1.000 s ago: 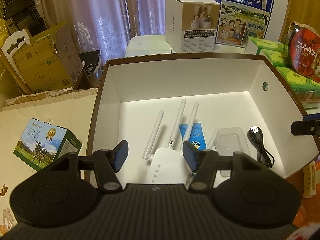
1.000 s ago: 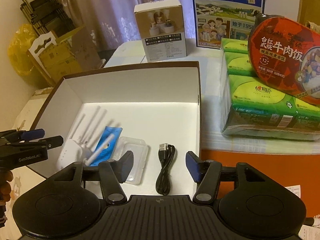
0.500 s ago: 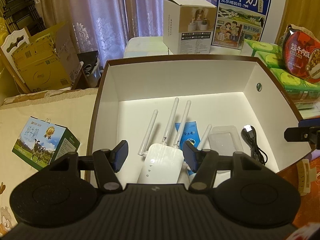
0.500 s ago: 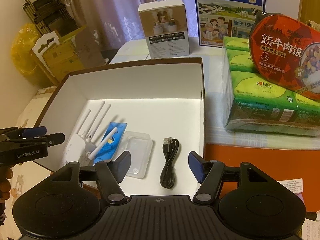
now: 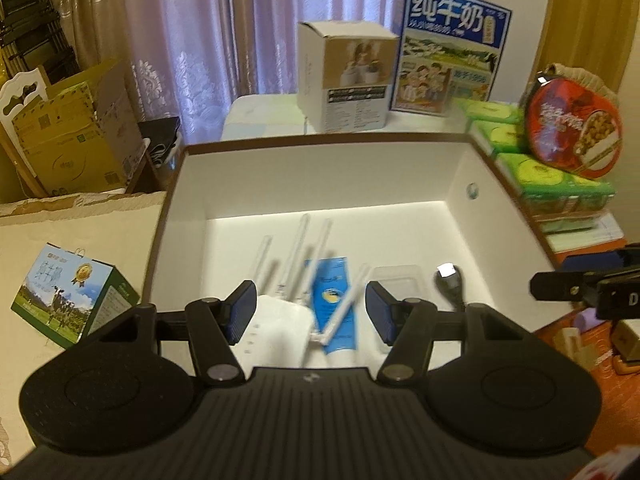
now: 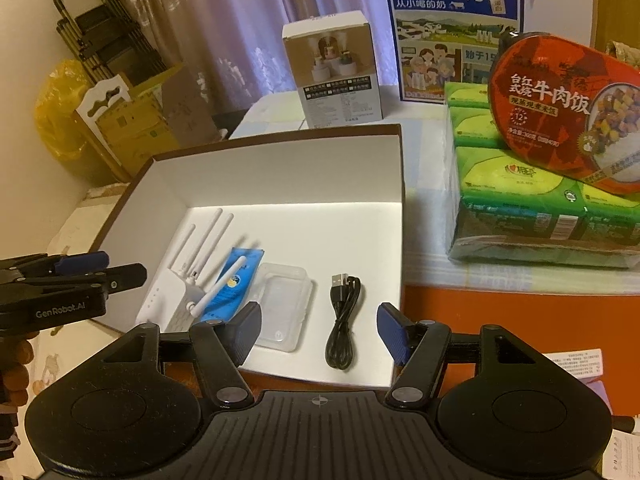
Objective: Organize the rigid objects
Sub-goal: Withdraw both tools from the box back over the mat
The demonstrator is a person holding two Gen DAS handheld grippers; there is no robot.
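Observation:
An open white box with a brown rim (image 5: 320,188) (image 6: 280,168) holds a white router with several antennas (image 5: 280,320) (image 6: 168,292), a blue packet (image 5: 334,300) (image 6: 236,276), a clear plastic case (image 5: 396,276) (image 6: 282,308) and a coiled black USB cable (image 5: 450,284) (image 6: 342,320). My left gripper (image 5: 310,316) is open and empty above the box's near edge, over the router. My right gripper (image 6: 320,334) is open and empty above the box's near right corner, over the cable. The left gripper also shows in the right wrist view (image 6: 80,276).
Behind the box stand a white product carton (image 5: 348,80) (image 6: 332,72) and a blue milk carton (image 5: 452,48) (image 6: 452,28). Green tissue packs (image 6: 540,200) with a red beef-rice bowl (image 6: 568,116) lie to the right. A small green milk box (image 5: 72,292) lies to the left.
Both grippers have drawn back and up from the box, so more of its floor shows. Both stay open and empty. The items in the box have not moved.

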